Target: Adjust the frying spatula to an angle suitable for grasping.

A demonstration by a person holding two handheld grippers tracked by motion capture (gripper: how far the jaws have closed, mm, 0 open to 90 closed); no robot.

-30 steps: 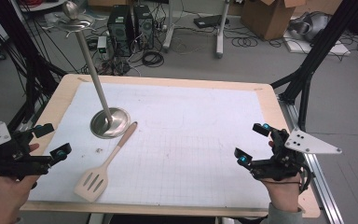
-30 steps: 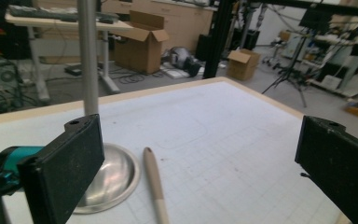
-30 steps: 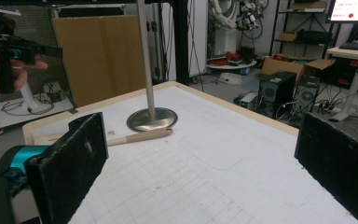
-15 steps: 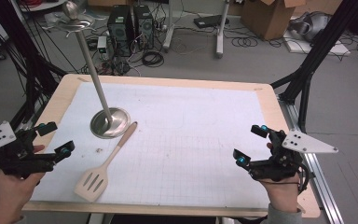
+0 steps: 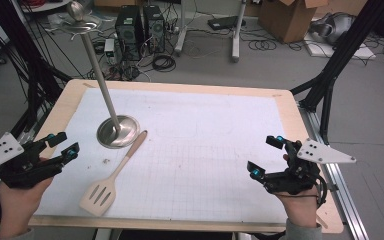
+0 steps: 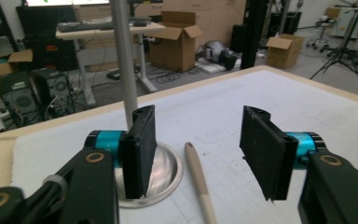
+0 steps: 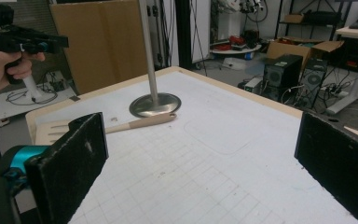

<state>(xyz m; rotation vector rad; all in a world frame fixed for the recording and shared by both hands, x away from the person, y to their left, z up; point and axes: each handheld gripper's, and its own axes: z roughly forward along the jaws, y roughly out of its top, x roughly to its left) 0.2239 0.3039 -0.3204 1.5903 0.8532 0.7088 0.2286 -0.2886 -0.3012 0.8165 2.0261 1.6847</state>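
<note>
Jaws of the left gripper [image 5: 60, 146] stand apart with nothing between them; in the left gripper view [image 6: 196, 154] they frame the handle of the spatula [image 6: 200, 186] and the round foot of the metal stand [image 6: 161, 172], both lying a little beyond the jaw tips. Jaws of the right gripper [image 5: 265, 156] are spread wide and hold nothing either; in the right gripper view [image 7: 200, 172] the gridded white mat [image 7: 205, 154] stretches out between them.

The left gripper hovers over the left edge of the tabletop [image 5: 300, 125], held by the person's left hand [image 5: 17, 197]. The right gripper sits over the right front part of the mat, held by the right hand [image 5: 297, 205], well apart from the spatula.

The spatula [image 5: 111, 175] lies flat on the mat left of centre, its slotted blade toward the front edge and its handle slanting back, the handle's end just beside the stand's foot, touching or nearly so. The metal stand [image 5: 116, 131] rests on its round foot, its thin pole rising toward the back left and carrying a small dish at the top [image 5: 80, 22].
</note>
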